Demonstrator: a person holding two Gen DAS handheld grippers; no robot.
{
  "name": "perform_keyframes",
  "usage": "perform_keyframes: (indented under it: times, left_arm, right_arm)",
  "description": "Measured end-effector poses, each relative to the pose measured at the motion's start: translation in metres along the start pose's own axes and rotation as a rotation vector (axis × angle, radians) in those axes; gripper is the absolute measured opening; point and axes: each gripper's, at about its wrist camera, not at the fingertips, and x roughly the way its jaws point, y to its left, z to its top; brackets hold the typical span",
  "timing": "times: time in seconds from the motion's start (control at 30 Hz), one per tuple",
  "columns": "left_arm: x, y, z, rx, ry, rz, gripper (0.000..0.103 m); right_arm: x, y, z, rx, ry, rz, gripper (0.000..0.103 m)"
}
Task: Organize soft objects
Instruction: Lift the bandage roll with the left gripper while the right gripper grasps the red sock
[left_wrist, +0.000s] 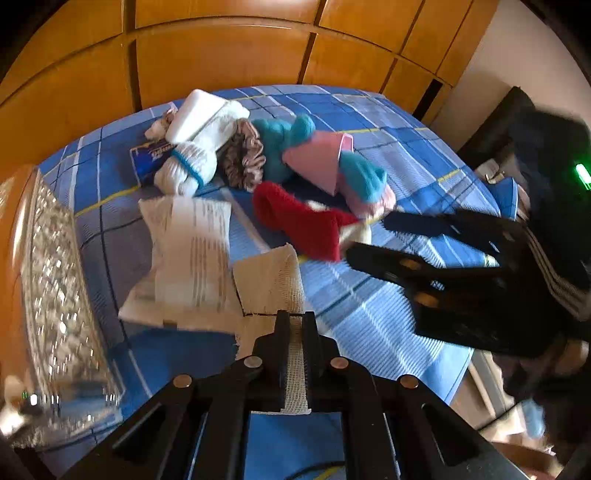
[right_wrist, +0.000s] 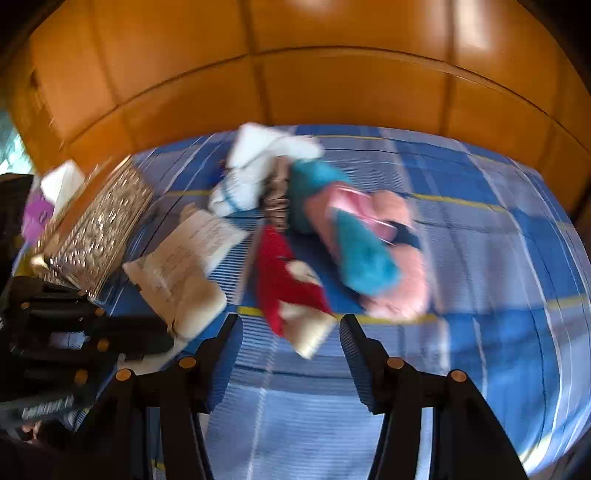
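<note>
Glittering at the far left of the left wrist view stands a silver sequined container (left_wrist: 55, 280) with an orange rim, blurred, on the blue plaid bedspread (left_wrist: 388, 325). Just right of it lies a cream pillow-like packet (left_wrist: 188, 254) printed with lines of text, and touching its right edge is a beige gauze bandage roll (left_wrist: 269, 280). A strip of that gauze runs down into the left gripper (left_wrist: 295, 325), whose fingers are pressed together on it.

Farther back, a heap of soft things stretches across the bed: a white foam block (left_wrist: 199, 114) on white rolled cloths, one white roll with a teal band (left_wrist: 188, 170), a brown patterned scrunchie (left_wrist: 243, 158), a teal fluffy sock (left_wrist: 284, 144), a pink folded piece (left_wrist: 317, 162) and, nearer, a red sock (left_wrist: 299, 221) with a cream toe. A dark blue packet (left_wrist: 151, 158) peeks from under the white rolls.

To the right, the right gripper (left_wrist: 373, 236) hovers above the bedspread beside the red sock's cream toe; its fingers stand apart with nothing between them. In the motion-blurred right wrist view these fingers (right_wrist: 354, 339) frame the sock's cream end without touching it. Orange wooden wardrobe doors (left_wrist: 221, 55) close off the background.
</note>
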Motion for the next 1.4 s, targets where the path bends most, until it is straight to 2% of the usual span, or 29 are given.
perform_keyframes:
  times: [0.07,0.2,0.23,0.3,0.33,0.37,0.4,0.53,0.63,0.7,0.87,0.93,1.1,1.2,1.27,1.4]
  left_arm:
    - [0.0,0.0,-0.006,0.007,0.001,0.005,0.007]
    - [0.002,0.0,-0.014,0.006,0.01,0.021,0.015]
    - [0.002,0.0,-0.016,0.008,0.01,0.028,0.017]
    - [0.002,-0.001,-0.02,0.02,0.003,0.028,0.035]
    - [0.002,-0.002,-0.021,0.026,-0.002,0.034,0.04]
    - [0.003,-0.003,-0.021,0.03,-0.001,0.035,0.051]
    - [0.005,-0.003,-0.022,0.031,0.002,0.036,0.055]
    - [0.013,-0.001,-0.023,0.029,0.014,0.067,0.055]
    - [0.022,-0.002,-0.025,0.04,0.047,0.058,0.053]
    - [0.024,-0.005,-0.026,0.063,0.041,0.088,0.043]
    - [0.02,-0.001,-0.022,0.039,0.029,0.076,0.036]
    - [0.009,-0.002,-0.018,0.022,0.016,0.041,0.036]
    - [-0.034,0.004,0.012,-0.005,-0.068,-0.017,0.036]
    - [-0.061,0.02,0.039,-0.046,-0.141,-0.007,0.036]
    - [-0.082,0.044,0.063,-0.1,-0.195,0.018,0.036]
    - [-0.12,0.102,0.095,-0.208,-0.285,0.121,0.037]
  right_arm:
    - [0.015,0.008,0.007,-0.046,0.032,0.001,0.055]
    - [0.044,0.011,0.016,-0.087,0.062,-0.076,0.055]
    - [0.049,0.01,0.017,-0.087,0.072,-0.084,0.05]
    - [0.054,0.008,0.015,-0.099,0.084,-0.11,0.035]
    - [0.051,0.007,0.014,-0.098,0.083,-0.11,0.032]
    - [0.047,0.005,0.012,-0.09,0.084,-0.097,0.029]
    - [0.043,0.004,0.008,-0.083,0.089,-0.093,0.027]
    - [0.024,0.002,-0.012,-0.058,0.113,-0.083,0.026]
    - [0.009,0.002,-0.03,-0.014,0.129,-0.059,0.026]
    - [0.003,0.003,-0.039,0.005,0.127,-0.059,0.026]
    - [0.0,0.0,-0.047,0.066,0.108,-0.059,0.026]
    - [0.003,-0.002,-0.045,0.085,0.108,-0.059,0.027]
    - [0.005,0.001,-0.045,0.064,0.104,-0.081,0.027]
    - [0.007,0.002,-0.045,0.059,0.103,-0.086,0.027]
    - [0.006,0.004,-0.046,0.057,0.105,-0.089,0.027]
    - [0.006,0.006,-0.048,0.063,0.106,-0.094,0.028]
